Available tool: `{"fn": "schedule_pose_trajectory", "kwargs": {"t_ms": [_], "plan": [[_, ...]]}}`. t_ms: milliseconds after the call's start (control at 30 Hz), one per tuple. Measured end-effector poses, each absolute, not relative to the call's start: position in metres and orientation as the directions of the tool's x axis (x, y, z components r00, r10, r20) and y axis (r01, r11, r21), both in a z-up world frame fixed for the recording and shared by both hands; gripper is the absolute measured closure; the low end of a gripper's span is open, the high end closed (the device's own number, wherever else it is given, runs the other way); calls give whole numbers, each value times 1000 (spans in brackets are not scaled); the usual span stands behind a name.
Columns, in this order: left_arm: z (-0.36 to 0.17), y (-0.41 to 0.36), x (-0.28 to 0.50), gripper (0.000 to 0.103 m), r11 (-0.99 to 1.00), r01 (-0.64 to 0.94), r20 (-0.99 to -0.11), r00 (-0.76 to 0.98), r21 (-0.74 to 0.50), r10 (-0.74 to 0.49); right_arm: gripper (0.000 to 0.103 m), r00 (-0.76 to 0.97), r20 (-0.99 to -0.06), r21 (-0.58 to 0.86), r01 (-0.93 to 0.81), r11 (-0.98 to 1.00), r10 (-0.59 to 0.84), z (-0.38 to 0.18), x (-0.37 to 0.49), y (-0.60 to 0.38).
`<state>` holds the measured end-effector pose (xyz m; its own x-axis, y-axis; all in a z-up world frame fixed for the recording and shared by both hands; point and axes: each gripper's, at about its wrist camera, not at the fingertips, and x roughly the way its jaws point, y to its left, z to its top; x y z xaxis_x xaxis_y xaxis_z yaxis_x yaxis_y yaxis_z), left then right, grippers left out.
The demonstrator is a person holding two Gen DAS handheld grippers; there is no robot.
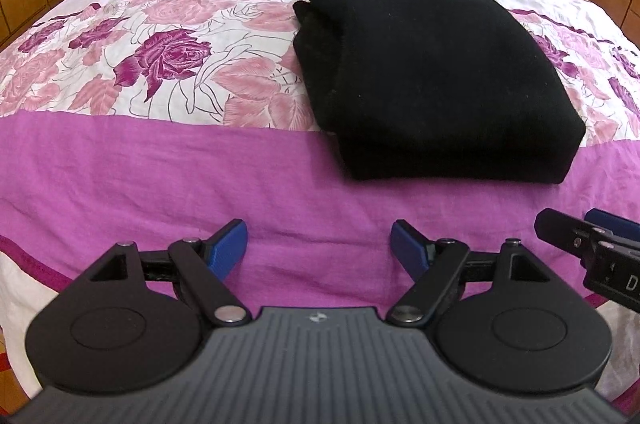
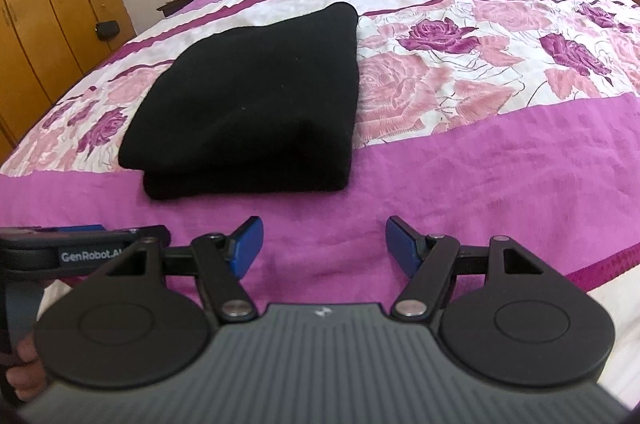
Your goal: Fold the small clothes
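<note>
**Black knit, folded: check and finish**

Black knit garment point(image 1: 436, 76): one item, lying as a thick rectangular bundle on the bed point(image 1: 160, 160), across the seam where the rose-printed band meets the plain magenta band. In the left wrist view it sits at about 1 o'clock from your claw; in the right wrist view, at about 11 o'clock. It lies between the two claws and ahead of both, touching neither.

Left claw point(image 1: 319, 244): jaws wide, nothing between the blue pads, only magenta bedspread showing through the gap. It is held low over the near edge of the bed.

Right claw point(image 2: 324, 244): jaws wide, likewise empty, just beside the left one; its tip shows at 3 o'clock in the left view.

Condition of the fold: at least two layers show along the near edge, the upper one slightly offset from the lower. The left side, as the left view gives it, looks bunched and rolled, not flat. Whether another fold is intended, you cannot tell from here; the bundle reads as close to finished.

Handling advice:
- If you tidy it, take the near edge at both corners, one claw each, and keep the jaws level with the bedspread so you catch cloth, not sheet.
- Pinch all layers together; a thick knit will slip if you grab only the top one.
- Press the rolled side flat before letting go.
</note>
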<state>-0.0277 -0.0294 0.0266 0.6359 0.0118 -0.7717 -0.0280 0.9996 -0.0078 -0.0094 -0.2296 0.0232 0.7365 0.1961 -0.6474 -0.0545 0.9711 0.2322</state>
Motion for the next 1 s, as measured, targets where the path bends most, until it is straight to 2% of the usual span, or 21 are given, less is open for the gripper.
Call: {"fn": "schedule_pose_trajectory", "kwargs": {"t_ms": [1000], "plan": [[26, -33, -27, 19, 1000, -9, -764, 645, -1, 5, 33, 735, -649, 239, -50, 970, 198, 23, -9, -230]]}}
